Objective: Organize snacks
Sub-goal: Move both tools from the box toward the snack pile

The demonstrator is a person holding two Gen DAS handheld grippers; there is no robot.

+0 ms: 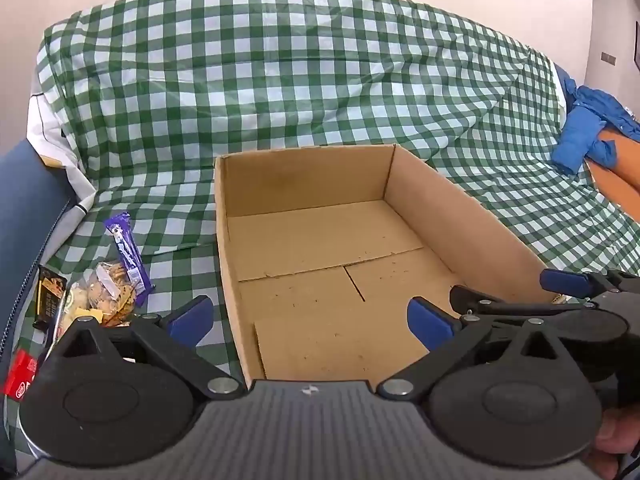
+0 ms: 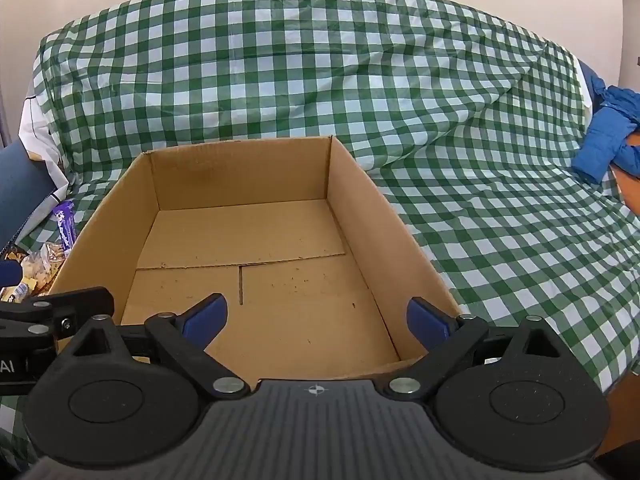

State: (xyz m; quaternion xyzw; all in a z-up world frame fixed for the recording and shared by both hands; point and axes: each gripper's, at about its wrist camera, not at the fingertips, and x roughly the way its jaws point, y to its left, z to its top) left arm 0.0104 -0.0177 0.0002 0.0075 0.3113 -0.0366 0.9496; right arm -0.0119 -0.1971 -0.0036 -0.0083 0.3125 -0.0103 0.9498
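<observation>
An open, empty cardboard box (image 1: 304, 176) sits on a green checked cloth; it also shows in the right wrist view (image 2: 240, 168). Left of it lie snacks: a purple bar (image 1: 127, 252), a clear bag of biscuits (image 1: 106, 294), a black-and-gold packet (image 1: 49, 294) and a red packet (image 1: 18, 376). The purple bar (image 2: 65, 224) and the biscuit bag (image 2: 38, 268) show in the right wrist view too. My left gripper (image 1: 310, 320) is open and empty over the box's near left edge. My right gripper (image 2: 316, 318) is open and empty over the box's near edge.
The checked cloth (image 1: 280, 80) covers a sofa seat and back. A blue jacket (image 1: 588, 132) lies at the far right on an orange surface (image 1: 620, 184). A blue cushion edge (image 1: 28, 208) stands at the left. The right gripper (image 1: 576, 292) shows beside the left one.
</observation>
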